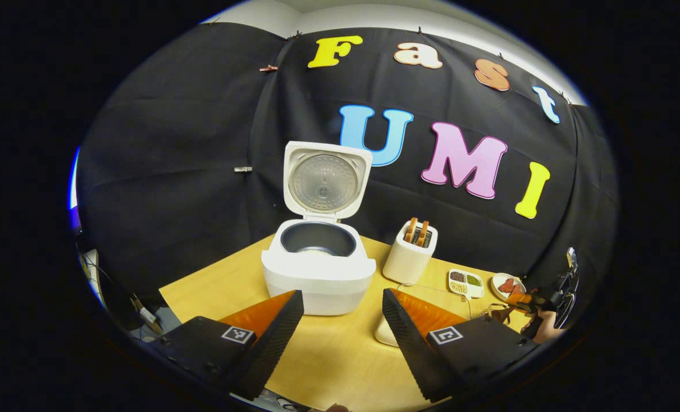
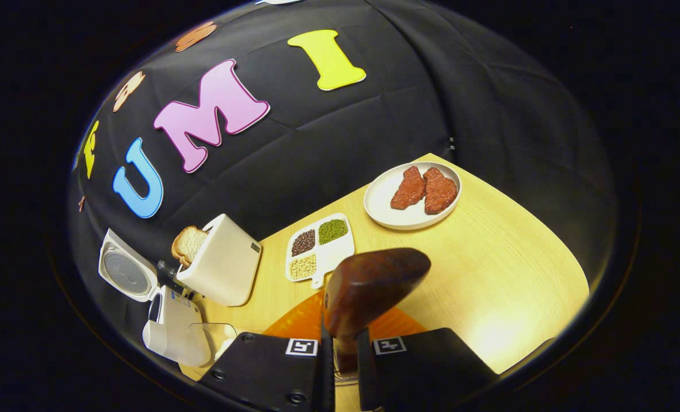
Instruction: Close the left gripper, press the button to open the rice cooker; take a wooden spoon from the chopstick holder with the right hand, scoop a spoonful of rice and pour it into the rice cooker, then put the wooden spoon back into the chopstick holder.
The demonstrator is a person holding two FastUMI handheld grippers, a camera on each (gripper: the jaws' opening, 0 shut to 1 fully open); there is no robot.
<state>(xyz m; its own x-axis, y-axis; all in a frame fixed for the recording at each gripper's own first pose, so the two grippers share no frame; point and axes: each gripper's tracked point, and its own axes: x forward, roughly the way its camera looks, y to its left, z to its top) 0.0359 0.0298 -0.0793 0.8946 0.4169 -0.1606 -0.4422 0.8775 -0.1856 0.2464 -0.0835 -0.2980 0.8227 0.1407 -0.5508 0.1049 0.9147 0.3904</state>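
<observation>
The white rice cooker (image 1: 318,273) stands on the table with its lid (image 1: 326,182) swung upright; a pale patch lies low in its dark pot (image 1: 317,240). My left gripper (image 1: 342,300) hovers just in front of the cooker, open and holding nothing. My right gripper (image 2: 342,357) is shut on the handle of a dark wooden spoon (image 2: 374,286), whose bowl end sticks forward over the table. No rice is visible on the spoon face I see. In the right gripper view the cooker (image 2: 171,323) sits far left. The right gripper (image 1: 551,309) and its hand also appear at the far right.
A white toaster (image 1: 409,257) holding bread stands right of the cooker. Beyond it lie a divided dish of beans (image 2: 319,249) and a plate (image 2: 385,214) with two red meat pieces. A clear container (image 2: 211,337) stands near the cooker. A white object (image 1: 381,335) is partly hidden behind my left gripper's finger.
</observation>
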